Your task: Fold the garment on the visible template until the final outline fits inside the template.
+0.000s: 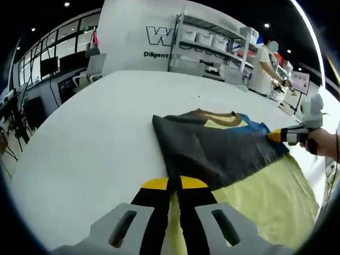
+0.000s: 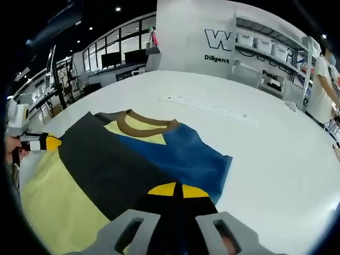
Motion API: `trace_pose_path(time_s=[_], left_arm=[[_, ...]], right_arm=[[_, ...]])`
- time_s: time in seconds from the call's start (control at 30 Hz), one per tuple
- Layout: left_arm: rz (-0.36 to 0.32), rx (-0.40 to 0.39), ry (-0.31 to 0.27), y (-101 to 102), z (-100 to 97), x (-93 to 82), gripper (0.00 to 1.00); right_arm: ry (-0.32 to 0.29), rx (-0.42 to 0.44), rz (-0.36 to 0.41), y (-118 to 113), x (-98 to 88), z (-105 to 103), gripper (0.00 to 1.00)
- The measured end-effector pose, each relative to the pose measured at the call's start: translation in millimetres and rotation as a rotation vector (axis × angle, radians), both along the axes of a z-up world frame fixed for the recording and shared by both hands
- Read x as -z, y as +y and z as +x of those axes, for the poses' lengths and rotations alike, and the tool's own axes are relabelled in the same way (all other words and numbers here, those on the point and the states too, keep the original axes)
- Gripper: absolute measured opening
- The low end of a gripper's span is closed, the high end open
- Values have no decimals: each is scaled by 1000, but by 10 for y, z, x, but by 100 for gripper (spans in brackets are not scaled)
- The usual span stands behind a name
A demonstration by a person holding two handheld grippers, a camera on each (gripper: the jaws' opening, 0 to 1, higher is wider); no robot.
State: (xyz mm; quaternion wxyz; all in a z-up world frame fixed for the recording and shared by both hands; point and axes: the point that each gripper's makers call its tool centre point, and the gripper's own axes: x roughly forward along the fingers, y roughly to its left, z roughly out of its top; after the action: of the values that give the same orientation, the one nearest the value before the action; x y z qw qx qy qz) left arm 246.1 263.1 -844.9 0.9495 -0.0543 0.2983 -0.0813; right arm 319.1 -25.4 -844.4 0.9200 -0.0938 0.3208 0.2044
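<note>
Both grippers, left gripper [image 1: 174, 183] and right gripper [image 2: 178, 189], are closed on the garment [image 1: 223, 151], which lies partly folded over your yellow template [image 1: 265, 199] on the table [image 1: 95, 133]; continue folding until nothing overhangs.

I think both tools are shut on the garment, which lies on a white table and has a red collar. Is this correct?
Not quite: the collar is brown, not red, as the right gripper view shows. The rest holds: the left tool and the right tool are each shut on the garment, which lies on the white table.
</note>
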Motion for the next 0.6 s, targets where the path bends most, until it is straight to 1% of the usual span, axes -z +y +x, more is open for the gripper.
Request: trace_pose_path(time_s=[0.13, 0.2, 0.3, 0.33, 0.37, 0.4, 0.43, 0.47, 0.5, 0.57, 0.6], left_arm=[[-1, 1, -14, 2, -24, -30, 0], [-19, -19, -29, 18, -33, -65, 0], [-15, -37, -35, 34, -51, -92, 0], [-29, -66, -38, 43, -59, -106, 0], [-28, -93, -44, 65, -70, -116, 0], [-13, -109, -40, 83, -84, -94, 0], [-14, -123, -38, 84, -90, -77, 0], [-20, -143, -17, 77, -109, -27, 0], [-15, -151, -12, 80, -114, -7, 0], [-4, -152, -24, 74, -108, -9, 0], [46, -133, -40, 87, -99, -23, 0]], right_arm=[[-22, 3, -5, -22, -31, 22, 0], [-26, 10, 1, -33, -47, 44, 0], [-41, 3, -25, -54, -71, 65, 0], [-48, 8, -33, -72, -84, 80, 0], [-51, 11, -40, -84, -88, 88, 0], [-52, 19, -50, -102, -89, 93, 0], [-49, 25, -48, -101, -83, 91, 0], [-47, 25, -51, -92, -66, 92, 0], [-47, 24, -63, -95, -51, 88, 0], [-42, 24, -89, -107, -11, 77, 0], [-42, 24, -88, -103, -9, 74, 0]])
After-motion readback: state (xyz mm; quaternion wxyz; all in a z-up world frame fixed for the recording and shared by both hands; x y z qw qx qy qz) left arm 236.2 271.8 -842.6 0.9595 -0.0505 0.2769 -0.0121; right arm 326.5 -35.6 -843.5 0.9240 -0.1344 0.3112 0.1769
